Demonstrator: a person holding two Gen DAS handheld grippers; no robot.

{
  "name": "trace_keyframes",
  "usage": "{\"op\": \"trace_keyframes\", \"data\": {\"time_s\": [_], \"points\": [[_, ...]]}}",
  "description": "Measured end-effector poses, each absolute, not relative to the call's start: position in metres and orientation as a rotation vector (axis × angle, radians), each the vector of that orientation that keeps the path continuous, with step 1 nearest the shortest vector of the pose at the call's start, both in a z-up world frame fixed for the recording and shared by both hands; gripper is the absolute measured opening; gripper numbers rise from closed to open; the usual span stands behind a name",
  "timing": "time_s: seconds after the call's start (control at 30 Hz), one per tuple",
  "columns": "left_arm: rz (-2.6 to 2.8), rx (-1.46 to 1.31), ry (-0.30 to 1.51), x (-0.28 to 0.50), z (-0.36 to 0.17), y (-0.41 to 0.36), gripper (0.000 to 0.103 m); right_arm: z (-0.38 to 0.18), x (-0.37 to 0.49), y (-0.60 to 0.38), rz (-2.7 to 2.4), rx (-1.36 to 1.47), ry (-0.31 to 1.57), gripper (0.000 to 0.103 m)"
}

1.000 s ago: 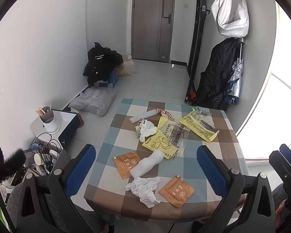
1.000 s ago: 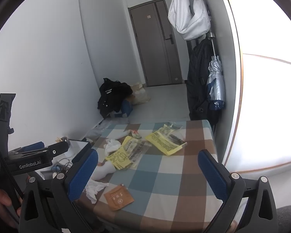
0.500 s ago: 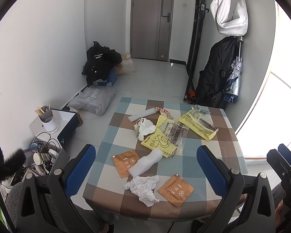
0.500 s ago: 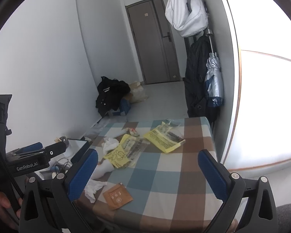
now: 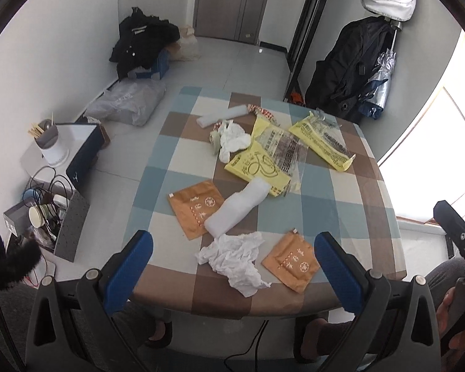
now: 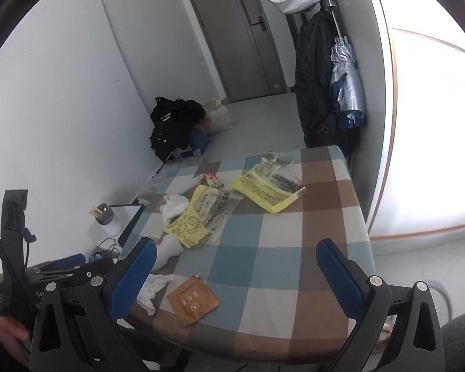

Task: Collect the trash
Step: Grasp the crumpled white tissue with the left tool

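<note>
Trash litters the checkered counter [image 5: 183, 142] — a crumpled tissue [image 5: 235, 257] at its near edge, orange packets [image 5: 197, 207] and yellow wrappers [image 5: 257, 164] beyond the tissue. Left gripper [image 5: 232, 266] and right gripper [image 6: 234, 274] hover above the near edge, jaws spread wide, holding nothing.

The right gripper [image 6: 235, 274] hovers wide open above the checked tabletop's [image 6: 294, 241] near edge; an orange packet [image 6: 192, 300] lies by the near-left corner, yellow wrappers [image 6: 266, 190] toward the far edge.
</note>
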State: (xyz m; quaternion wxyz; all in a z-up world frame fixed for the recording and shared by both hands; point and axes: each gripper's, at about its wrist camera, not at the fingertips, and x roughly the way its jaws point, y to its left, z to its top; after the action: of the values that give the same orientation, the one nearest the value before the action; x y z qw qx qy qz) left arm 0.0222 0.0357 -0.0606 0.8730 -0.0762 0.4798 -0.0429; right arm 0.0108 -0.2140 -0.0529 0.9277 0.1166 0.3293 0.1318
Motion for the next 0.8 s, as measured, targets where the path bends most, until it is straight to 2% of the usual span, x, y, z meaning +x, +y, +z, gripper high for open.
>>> {"op": "trace_keyframes", "data": {"time_s": [0.17,0.27,0.37,0.7,0.8], "points": [[-0.105,-0.163,1.116,0.025,-0.087,0.046,0.101,-0.059,0.024,-0.215,0.236,0.231,0.706,0.103],[-0.105,-0.169,1.195,0.026,-0.103,0.049,0.094,-0.063,0.033,-0.215,0.220,0.231,0.715,0.103],[-0.107,-0.161,1.239,0.028,-0.115,0.049,0.092,-0.067,0.040,-0.212,0.240,0.226,0.738,0.103],[-0.100,-0.082,1.237,0.038,-0.125,0.035,0.091,-0.072,0.047,-0.203,0.285,0.219,0.760,0.103],[-0.090,-0.069,1.228,0.042,-0.125,0.034,0.085,-0.073,0.048,-0.205,0.289,0.225,0.765,0.103]]}}
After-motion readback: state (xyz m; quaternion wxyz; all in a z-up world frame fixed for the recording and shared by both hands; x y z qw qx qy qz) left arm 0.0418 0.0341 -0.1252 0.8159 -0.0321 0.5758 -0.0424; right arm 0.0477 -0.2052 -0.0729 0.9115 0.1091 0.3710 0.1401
